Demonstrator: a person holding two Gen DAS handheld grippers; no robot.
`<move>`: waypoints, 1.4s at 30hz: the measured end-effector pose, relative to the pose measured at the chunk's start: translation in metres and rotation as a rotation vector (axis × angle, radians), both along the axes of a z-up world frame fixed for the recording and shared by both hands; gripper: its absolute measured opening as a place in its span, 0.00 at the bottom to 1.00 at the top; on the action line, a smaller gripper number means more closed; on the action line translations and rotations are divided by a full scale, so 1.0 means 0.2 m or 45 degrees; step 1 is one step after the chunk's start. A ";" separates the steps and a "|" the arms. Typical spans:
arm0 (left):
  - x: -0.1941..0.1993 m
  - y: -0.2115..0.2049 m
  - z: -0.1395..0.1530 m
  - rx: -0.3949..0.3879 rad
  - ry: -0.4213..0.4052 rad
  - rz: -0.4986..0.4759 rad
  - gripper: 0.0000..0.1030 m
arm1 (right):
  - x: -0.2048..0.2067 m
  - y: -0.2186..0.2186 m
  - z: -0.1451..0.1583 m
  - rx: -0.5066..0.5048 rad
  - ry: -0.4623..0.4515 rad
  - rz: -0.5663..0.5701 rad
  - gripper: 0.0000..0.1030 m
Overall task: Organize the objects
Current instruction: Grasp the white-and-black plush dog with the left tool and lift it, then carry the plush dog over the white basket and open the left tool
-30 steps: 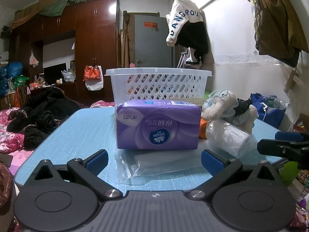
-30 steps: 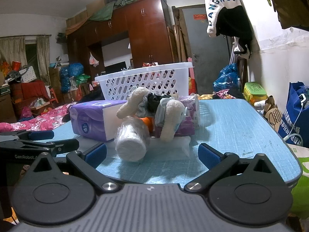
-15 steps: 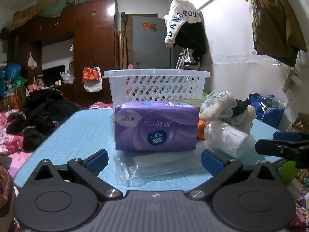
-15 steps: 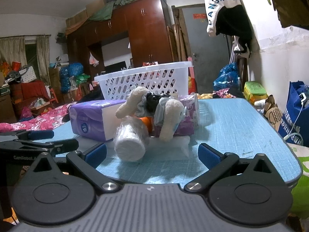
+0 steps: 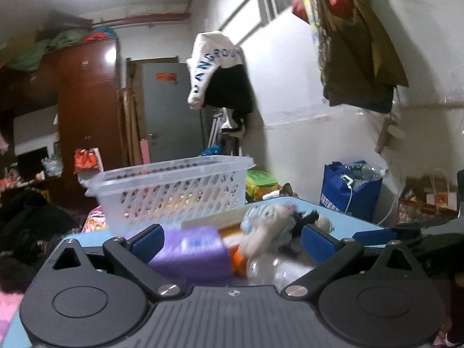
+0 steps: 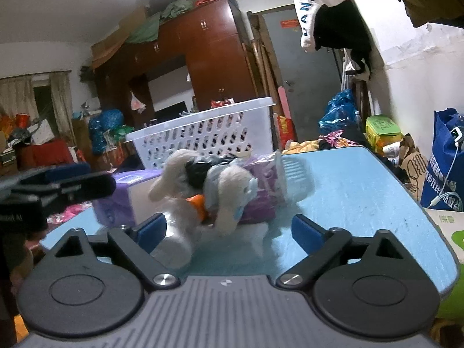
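A purple tissue pack (image 5: 188,253) lies on the blue table (image 6: 362,191), between the open jaws of my left gripper (image 5: 232,242). A plush toy (image 5: 272,227) lies to its right, over a clear plastic-wrapped roll (image 5: 275,269) and an orange item (image 5: 236,259). A white slotted basket (image 5: 174,194) stands behind them. My right gripper (image 6: 229,233) is open, close in front of the plush toy (image 6: 220,185) and the roll (image 6: 177,237). A second purple pack (image 6: 261,191) lies behind the toy. The left gripper's fingers (image 6: 72,185) show at the left of the right wrist view.
A dark wardrobe (image 6: 208,66) and a grey door (image 5: 171,116) stand behind the table. Clothes hang on the right wall (image 5: 220,78). A blue bag (image 5: 351,191) and other bags sit on the floor right of the table. A bed with dark clothes (image 5: 26,226) is at the left.
My left gripper has risen and tilted up, moving in over the tissue pack; its view is blurred. My right gripper has moved closer to the plush toy and roll. Both stay open.
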State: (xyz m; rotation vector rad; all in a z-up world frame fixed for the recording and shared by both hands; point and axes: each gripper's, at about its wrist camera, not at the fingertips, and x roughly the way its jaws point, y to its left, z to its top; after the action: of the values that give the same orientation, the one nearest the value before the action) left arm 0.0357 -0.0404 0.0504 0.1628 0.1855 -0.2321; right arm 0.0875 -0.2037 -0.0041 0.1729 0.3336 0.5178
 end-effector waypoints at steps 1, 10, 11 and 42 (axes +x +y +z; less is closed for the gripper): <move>0.03 -0.03 0.01 0.051 0.000 -0.008 0.92 | 0.01 0.00 0.00 -0.002 0.003 -0.003 0.85; 0.23 -0.16 -0.03 0.281 0.076 -0.035 0.59 | 0.07 0.04 -0.04 -0.010 0.028 0.028 0.60; 0.23 -0.17 -0.04 0.299 0.088 -0.045 0.58 | 0.07 0.04 -0.03 -0.010 0.019 0.035 0.59; 0.42 0.12 0.61 0.070 -0.156 -0.006 0.19 | 0.32 0.40 0.74 -0.307 -0.437 0.167 0.18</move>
State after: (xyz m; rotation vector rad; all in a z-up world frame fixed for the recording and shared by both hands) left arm 0.1198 -0.0160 0.1728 0.2313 0.0702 -0.2208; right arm 0.1509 -0.1238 0.1442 -0.1724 0.0698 0.6208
